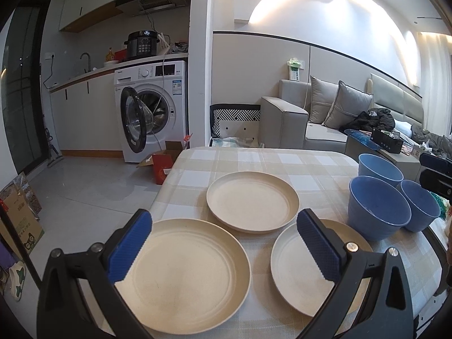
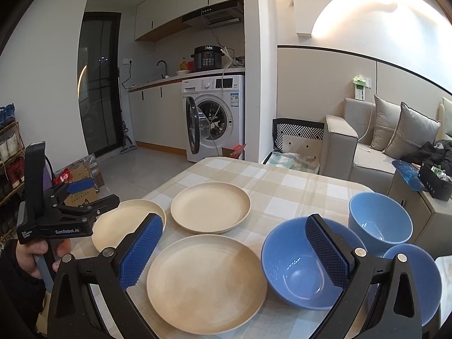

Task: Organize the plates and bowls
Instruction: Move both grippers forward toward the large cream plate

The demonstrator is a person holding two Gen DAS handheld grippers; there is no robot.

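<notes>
Three cream plates and three blue bowls on a checked tablecloth [image 1: 282, 158], all lying singly, nothing stacked.

Left gripper [image 1: 226, 243]: fingers wide apart, empty, hovering above the near plates. Left pad [image 1: 132, 243] over the near-left plate [image 1: 192, 276]; right pad [image 1: 319, 248] over the near-right plate [image 1: 299, 271]. Far plate [image 1: 251, 200] just behind, between the two, its near rim overlapping the near-right plate's edge in the view; touching or not, cannot tell.

Right gripper [image 2: 234, 251]: fingers also wide apart, empty. Left pad [image 2: 141, 251] at the rim of the middle plate [image 2: 206, 282]; right pad [image 2: 327, 248] over the nearest bowl [image 2: 296, 271]. Second bowl [image 2: 378, 223] behind it, third bowl [image 2: 423, 276] to the right, partly hidden by the finger; all three upright, close together.

Bowls to the right of the plates, near the table's right edge. In the right wrist view, left gripper seen at far left, held by a hand [image 2: 31, 257], above the leftmost plate [image 2: 127, 223].

Background: washer [image 1: 152, 107] with door open, sofa [image 1: 325, 118].
</notes>
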